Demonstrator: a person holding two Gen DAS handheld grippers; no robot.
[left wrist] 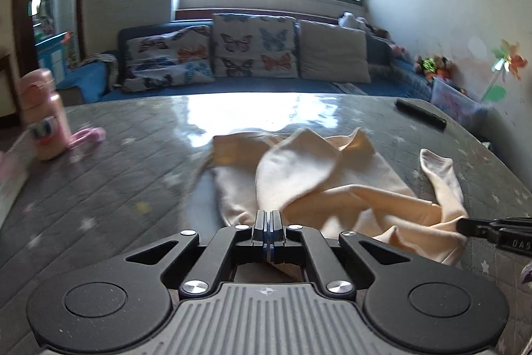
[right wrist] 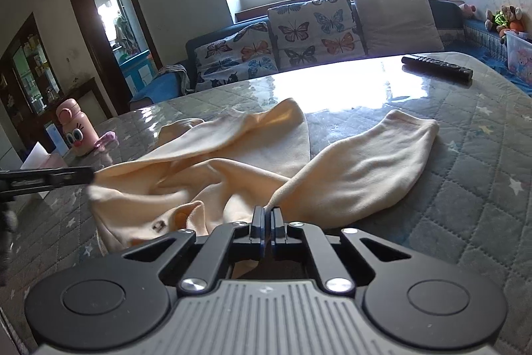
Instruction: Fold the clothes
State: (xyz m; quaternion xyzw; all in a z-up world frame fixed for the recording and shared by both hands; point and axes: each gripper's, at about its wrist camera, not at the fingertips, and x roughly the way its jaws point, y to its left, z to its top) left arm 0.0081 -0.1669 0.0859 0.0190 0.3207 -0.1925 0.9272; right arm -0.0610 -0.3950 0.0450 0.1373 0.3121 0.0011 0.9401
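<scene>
**Desk editor:** What have your two tools got hold of?

**Operator:** A cream garment [left wrist: 319,185], crumpled on the quilted grey desk [left wrist: 109,188]. My left gripper [left wrist: 268,215] has its jaws pressed together on a fold of the cloth, which bunches right at their tips and runs back beneath them. My right gripper [right wrist: 266,212] is the same: jaws closed, pinching the garment [right wrist: 232,182] where one sleeve meets the body.

**Desk editor:** Where does the rest of it lie?

**Operator:** From the right jaws, one sleeve [right wrist: 362,165] fans out ahead and to the right, flat on the desk [right wrist: 482,188]. The body heaps ahead and to the left, a small button showing just left of the jaws. In the left wrist view, a broad flap stands up just beyond the jaws, and the other sleeve trails off to the right.

**Desk editor:** Can each tool see the other?

**Operator:** Yes. The right gripper [left wrist: 465,227] enters the left view from the right edge, tips at the cloth's hem. The left gripper [right wrist: 89,177] reaches in from the left edge of the right view, tips at the garment's near-left corner.

**Desk editor:** Anything else around?

**Operator:** A pink bottle [right wrist: 78,132] far left of the jaws, and a black remote [right wrist: 437,67] well ahead to the right. A sofa with butterfly cushions [right wrist: 309,32] sits beyond the desk.
</scene>
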